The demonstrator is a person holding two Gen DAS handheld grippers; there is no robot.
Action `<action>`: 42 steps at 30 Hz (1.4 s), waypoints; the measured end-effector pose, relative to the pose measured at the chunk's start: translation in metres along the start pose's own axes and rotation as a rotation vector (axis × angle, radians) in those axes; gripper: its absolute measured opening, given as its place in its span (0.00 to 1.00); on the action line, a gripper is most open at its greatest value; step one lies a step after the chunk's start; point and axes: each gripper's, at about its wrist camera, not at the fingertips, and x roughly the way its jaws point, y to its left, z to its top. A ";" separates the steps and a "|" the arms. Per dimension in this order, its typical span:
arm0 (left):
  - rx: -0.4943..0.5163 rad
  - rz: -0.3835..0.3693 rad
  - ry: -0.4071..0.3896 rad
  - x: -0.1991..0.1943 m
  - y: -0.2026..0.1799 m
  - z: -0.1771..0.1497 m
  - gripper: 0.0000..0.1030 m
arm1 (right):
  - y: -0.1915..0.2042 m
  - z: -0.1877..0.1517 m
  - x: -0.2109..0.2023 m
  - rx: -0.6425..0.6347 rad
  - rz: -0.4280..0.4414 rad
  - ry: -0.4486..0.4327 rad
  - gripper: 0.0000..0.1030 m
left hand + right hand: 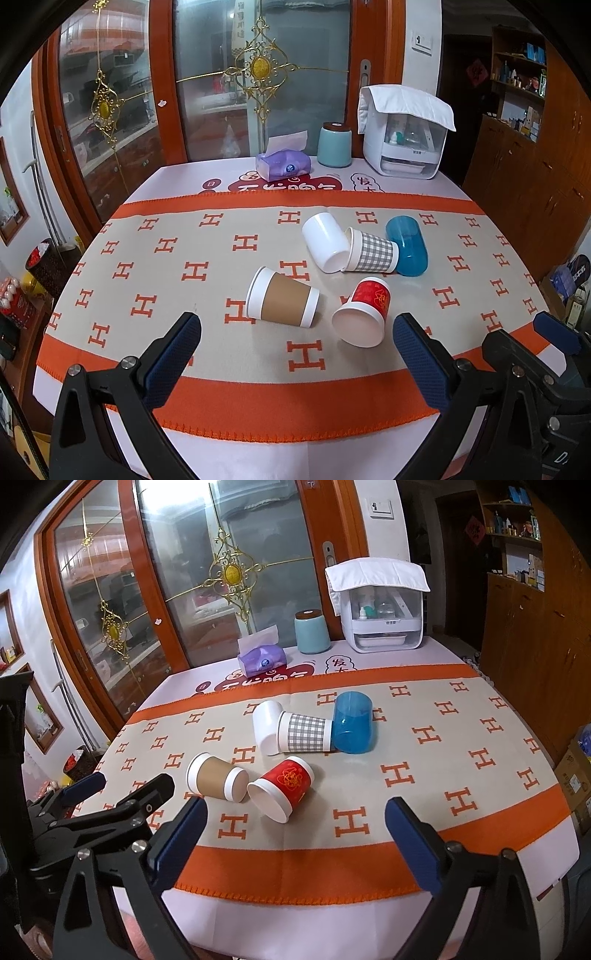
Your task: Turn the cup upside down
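Several cups lie on their sides on the orange-and-beige cloth: a brown paper cup (282, 301) (218, 778), a red cup (364, 312) (282, 788), a white cup (325, 242) (266, 725), a grey checked cup (371, 251) (306, 733) and a blue plastic cup (406, 245) (352, 722). My left gripper (295, 332) is open and empty, just short of the brown and red cups. My right gripper (295, 816) is open and empty, near the red cup. The left gripper also shows at the left of the right wrist view (122, 786).
At the table's far edge stand a purple tissue pack (282, 166) (262, 659), a pale blue canister (334, 144) (312, 631) and a white appliance under a cloth (404, 129) (382, 609). Glass doors stand behind. A wooden cabinet (524, 177) is at the right.
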 end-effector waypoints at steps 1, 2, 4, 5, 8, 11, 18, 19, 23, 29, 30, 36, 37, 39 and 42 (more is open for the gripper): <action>0.001 0.000 0.003 0.000 0.000 0.000 1.00 | 0.000 0.000 0.000 0.000 0.000 0.000 0.94; 0.001 0.000 0.005 0.001 -0.001 0.000 1.00 | 0.000 0.000 0.000 0.000 0.000 0.001 0.94; 0.003 0.001 0.012 0.003 -0.002 0.001 1.00 | 0.000 0.000 0.000 -0.001 0.002 0.002 0.93; 0.004 -0.001 0.017 0.004 -0.002 0.001 1.00 | 0.000 0.000 0.000 0.000 0.003 0.003 0.92; 0.007 -0.003 0.032 0.006 -0.003 0.001 1.00 | 0.000 0.000 0.000 0.001 0.003 0.003 0.91; 0.009 -0.007 0.043 0.009 -0.004 0.001 1.00 | -0.001 0.000 0.001 0.002 -0.001 0.006 0.90; 0.023 -0.020 0.058 0.011 -0.008 0.002 1.00 | -0.006 0.002 0.002 0.011 -0.001 0.022 0.86; 0.027 -0.022 0.059 0.011 -0.008 0.002 1.00 | -0.006 0.003 0.001 0.012 -0.002 0.023 0.85; 0.037 -0.027 0.063 0.010 -0.010 0.003 1.00 | -0.006 0.003 0.002 0.012 0.001 0.025 0.83; 0.042 -0.059 0.077 0.013 -0.012 0.007 1.00 | -0.010 0.003 0.003 0.017 -0.001 0.029 0.82; 0.045 -0.072 0.076 0.014 -0.013 0.008 1.00 | -0.012 0.004 0.004 0.021 0.000 0.031 0.81; 0.081 -0.151 0.114 0.028 -0.019 0.020 1.00 | -0.027 0.011 0.014 0.062 0.001 0.059 0.76; 0.094 -0.172 0.131 0.032 -0.021 0.024 1.00 | -0.031 0.012 0.017 0.074 0.001 0.065 0.76; 0.120 -0.217 0.171 0.042 -0.026 0.030 1.00 | -0.039 0.018 0.022 0.089 -0.005 0.078 0.75; 0.159 -0.252 0.209 0.057 -0.034 0.043 1.00 | -0.051 0.024 0.030 0.113 -0.010 0.098 0.74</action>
